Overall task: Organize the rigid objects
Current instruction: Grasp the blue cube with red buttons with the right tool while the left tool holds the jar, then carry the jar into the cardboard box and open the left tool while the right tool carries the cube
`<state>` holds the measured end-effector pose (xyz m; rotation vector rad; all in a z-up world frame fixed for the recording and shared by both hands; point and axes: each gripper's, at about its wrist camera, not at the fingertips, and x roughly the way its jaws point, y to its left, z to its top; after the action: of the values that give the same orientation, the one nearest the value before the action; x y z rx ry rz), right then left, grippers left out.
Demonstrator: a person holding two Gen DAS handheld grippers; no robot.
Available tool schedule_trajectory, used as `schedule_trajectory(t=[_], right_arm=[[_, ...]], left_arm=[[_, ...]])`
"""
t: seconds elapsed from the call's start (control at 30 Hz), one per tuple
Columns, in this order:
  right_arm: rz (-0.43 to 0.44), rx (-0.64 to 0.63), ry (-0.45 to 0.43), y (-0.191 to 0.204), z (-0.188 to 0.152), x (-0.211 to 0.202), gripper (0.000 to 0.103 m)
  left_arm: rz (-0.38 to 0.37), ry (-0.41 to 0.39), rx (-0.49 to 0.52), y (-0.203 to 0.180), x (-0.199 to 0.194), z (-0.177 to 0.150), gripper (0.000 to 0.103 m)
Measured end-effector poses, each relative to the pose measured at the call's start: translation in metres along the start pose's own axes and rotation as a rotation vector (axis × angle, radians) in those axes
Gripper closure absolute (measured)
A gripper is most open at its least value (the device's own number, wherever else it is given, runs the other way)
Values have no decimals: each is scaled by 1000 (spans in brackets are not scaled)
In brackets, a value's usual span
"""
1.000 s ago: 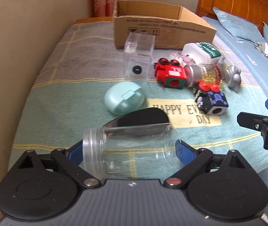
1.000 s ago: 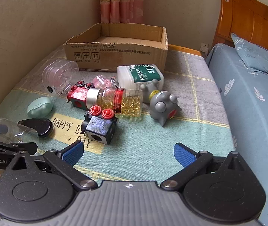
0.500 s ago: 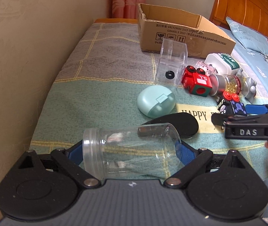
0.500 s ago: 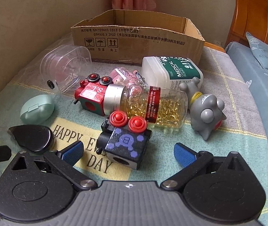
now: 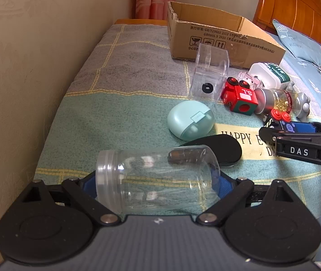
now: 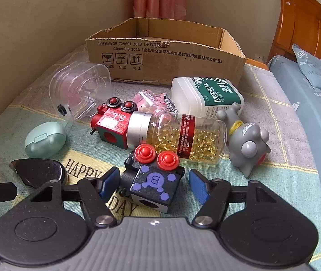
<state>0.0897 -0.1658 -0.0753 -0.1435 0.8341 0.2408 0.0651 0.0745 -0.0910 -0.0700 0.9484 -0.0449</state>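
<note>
My left gripper (image 5: 158, 186) is shut on a clear plastic jar (image 5: 155, 179) that lies sideways between its blue pads, low over the bed. My right gripper (image 6: 152, 181) is open, its pads on either side of a black-and-purple toy cube (image 6: 153, 180) with two red knobs; I cannot tell whether they touch it. It also shows in the left wrist view (image 5: 300, 131). An open cardboard box (image 6: 167, 54) stands at the back.
On the blanket lie a red toy cube (image 6: 113, 122), a bottle of yellow capsules (image 6: 183, 135), a white medical tub (image 6: 207, 94), a grey toy figure (image 6: 246, 144), a clear square container (image 6: 81, 88), a mint case (image 6: 44, 139) and a black lid (image 6: 38, 171). A wall runs along the left.
My right gripper has moved forward and down until its open pads flank the black-and-purple cube. My left gripper keeps hold of the jar and has shifted slightly.
</note>
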Motion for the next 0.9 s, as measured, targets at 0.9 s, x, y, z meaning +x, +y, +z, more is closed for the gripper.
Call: schedule_trajectory(t=[0.9], right_arm=[[125, -117, -17, -22, 6, -59, 47]], left_arm=[[6, -41, 89, -13, -26, 45, 8]])
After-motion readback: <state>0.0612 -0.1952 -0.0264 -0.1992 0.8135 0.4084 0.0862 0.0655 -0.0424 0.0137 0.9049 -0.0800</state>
